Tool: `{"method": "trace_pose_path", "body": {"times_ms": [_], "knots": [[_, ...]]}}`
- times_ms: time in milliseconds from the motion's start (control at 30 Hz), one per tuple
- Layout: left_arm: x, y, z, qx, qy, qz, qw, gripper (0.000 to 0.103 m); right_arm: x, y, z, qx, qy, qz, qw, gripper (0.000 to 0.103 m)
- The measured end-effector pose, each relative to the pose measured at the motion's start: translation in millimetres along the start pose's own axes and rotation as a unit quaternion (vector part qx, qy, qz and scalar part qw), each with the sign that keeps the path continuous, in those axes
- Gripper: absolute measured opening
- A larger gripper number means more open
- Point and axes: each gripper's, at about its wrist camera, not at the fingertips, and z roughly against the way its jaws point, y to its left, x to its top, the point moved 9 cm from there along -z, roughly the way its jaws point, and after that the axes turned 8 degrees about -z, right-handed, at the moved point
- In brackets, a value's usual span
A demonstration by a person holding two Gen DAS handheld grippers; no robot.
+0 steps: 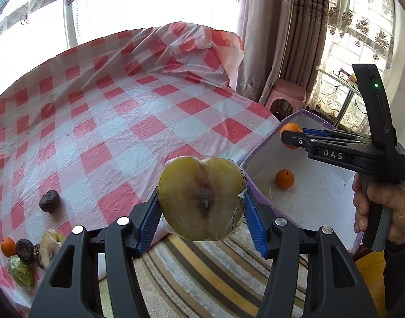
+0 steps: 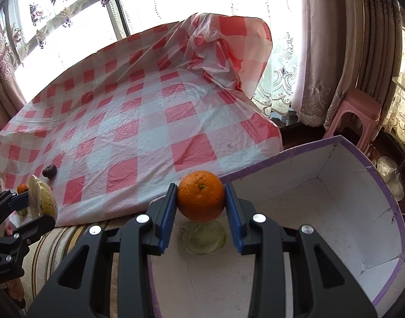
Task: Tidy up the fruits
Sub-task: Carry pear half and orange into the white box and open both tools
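The left gripper [image 1: 202, 206] clamps a film-wrapped apple half [image 1: 201, 198], slippery and bruisable, by its rounded flanks; the right gripper [image 2: 201, 201] pinches a firm, light orange [image 2: 201, 195] across its middle over the box [image 2: 356, 212].

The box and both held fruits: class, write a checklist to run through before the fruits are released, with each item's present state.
1. Right tongs clamp the orange: ok.
2. Left tongs clamp the wrapped apple half: ok.
3. Orange over the box: ok.
4. Apple half over the box: not ok, beside its near corner.
5. Free floor space in the box: ok.
6. Fruit left on the checked cloth: not ok, several remain.
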Motion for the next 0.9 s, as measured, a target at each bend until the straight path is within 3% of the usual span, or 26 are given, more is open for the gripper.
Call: {"method": "trace_pose_path", "body": {"times_ms": [367,600,900], "knots": [[12.7,-88.6,-51.5,-0.068,0.039,-0.072,0.9943,0.057,-2.2,-50.6,-26.2,-0.056,0.016,-0.015,0.998,0.036],[6.1,-127.5,-86.2,-0.095,0.077,-0.125,0.9846,0.057,-6.1,-65.8,-49.5,-0.062,0.037,-0.029,0.997,0.036],[-7.7,-149.7,-121.7,-0.139,0.138,-0.151,0.9690,0.057,-22.2,-67.8,-95.1,-0.043,0.096,-0.039,0.994,0.036]]}}
